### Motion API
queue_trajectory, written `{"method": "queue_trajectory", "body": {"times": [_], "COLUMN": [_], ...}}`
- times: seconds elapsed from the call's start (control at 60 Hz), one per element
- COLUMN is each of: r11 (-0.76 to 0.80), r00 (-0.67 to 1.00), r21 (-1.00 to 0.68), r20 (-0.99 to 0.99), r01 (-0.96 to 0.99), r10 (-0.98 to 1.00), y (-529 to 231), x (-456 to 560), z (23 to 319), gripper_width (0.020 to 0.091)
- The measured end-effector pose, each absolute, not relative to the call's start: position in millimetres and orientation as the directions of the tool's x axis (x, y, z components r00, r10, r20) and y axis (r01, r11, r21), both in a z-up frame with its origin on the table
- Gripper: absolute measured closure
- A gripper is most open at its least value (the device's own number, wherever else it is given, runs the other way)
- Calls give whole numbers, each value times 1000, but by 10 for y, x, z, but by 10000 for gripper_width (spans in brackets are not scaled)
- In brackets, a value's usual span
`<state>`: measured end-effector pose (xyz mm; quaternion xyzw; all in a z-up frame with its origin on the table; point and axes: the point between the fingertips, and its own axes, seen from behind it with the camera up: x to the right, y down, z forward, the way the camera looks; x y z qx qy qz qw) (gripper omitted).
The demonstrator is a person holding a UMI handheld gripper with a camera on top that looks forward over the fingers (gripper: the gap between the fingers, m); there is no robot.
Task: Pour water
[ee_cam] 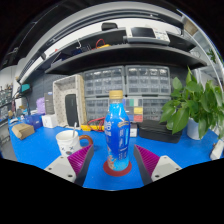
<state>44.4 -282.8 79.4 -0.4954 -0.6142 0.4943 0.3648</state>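
A clear bottle [117,130] with a blue label and an orange cap stands upright on a red round coaster [118,169] on the blue table [175,150]. My gripper [112,160] is open. Its magenta pads [72,157] flank the bottle's lower part, with a gap at each side. The bottle stands between the fingers and rests on its own base. A white cup [66,140] sits on the table just beyond the left finger, left of the bottle.
A green potted plant [195,105] stands at the right. Behind the bottle are small-drawer cabinets [125,85] under a cluttered shelf. A brown box [22,130] and other items lie at the far left. A dark tray [160,133] sits near the plant.
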Motion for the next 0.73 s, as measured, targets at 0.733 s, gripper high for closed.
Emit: {"method": "queue_trajectory", "body": {"times": [0.733], "r11": [48], "r00": [-192], "r21": [-978], "r20": [9], "r01": [201], "r10": [981], "y": [-3044], "x": [1105], "z": [1282], "gripper_width": [280]}}
